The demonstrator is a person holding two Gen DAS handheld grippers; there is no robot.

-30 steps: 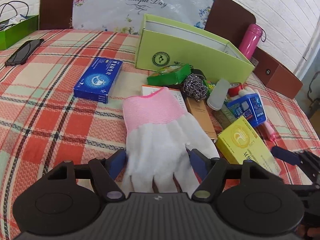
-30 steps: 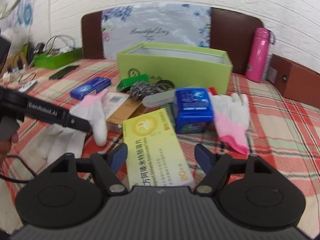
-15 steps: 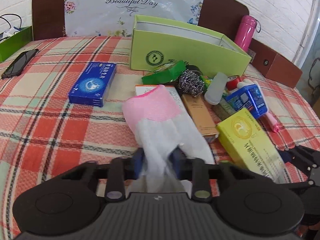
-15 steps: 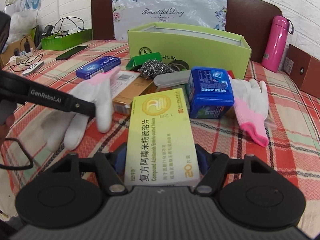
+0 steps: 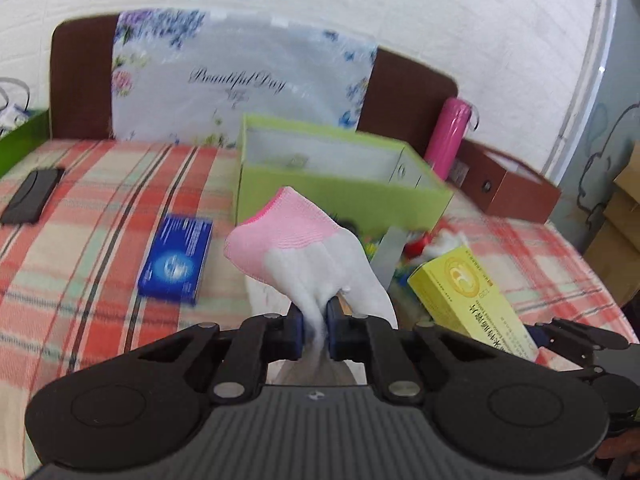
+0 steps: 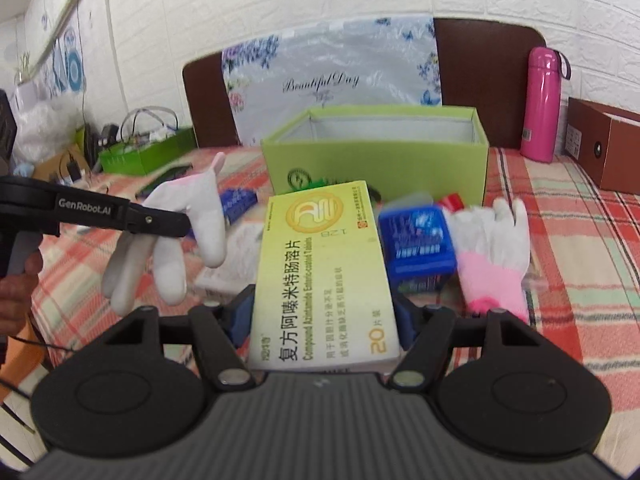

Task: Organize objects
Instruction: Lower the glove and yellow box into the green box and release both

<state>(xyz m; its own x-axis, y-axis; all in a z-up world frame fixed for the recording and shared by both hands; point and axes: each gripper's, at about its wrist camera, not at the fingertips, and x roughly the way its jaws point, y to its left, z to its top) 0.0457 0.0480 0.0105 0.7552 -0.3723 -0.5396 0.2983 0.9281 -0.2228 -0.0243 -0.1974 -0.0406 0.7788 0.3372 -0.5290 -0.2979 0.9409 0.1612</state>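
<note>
Both tongs now lifted: left tongs (image 5: 315,326) clamp glove (image 5: 308,258), right tongs (image 6: 323,320) clamp yellow box (image 6: 320,276).

box (image 6: 376,160) behind clutter, bottle (image 6: 543,104) right

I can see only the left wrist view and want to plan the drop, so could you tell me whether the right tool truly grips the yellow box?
Observer: Yes. The right tool is shut on the yellow box, with a pad on each long side.
Operator: Thank you. Where does the other glove lie?
Observer: The second glove lies on the cloth just right of the blue tub, pink cuff toward the camera.
Operator: And how does my glove hang?
Observer: The held glove is pinched mid-palm by the left tool, and its fingers dangle below it.
</note>
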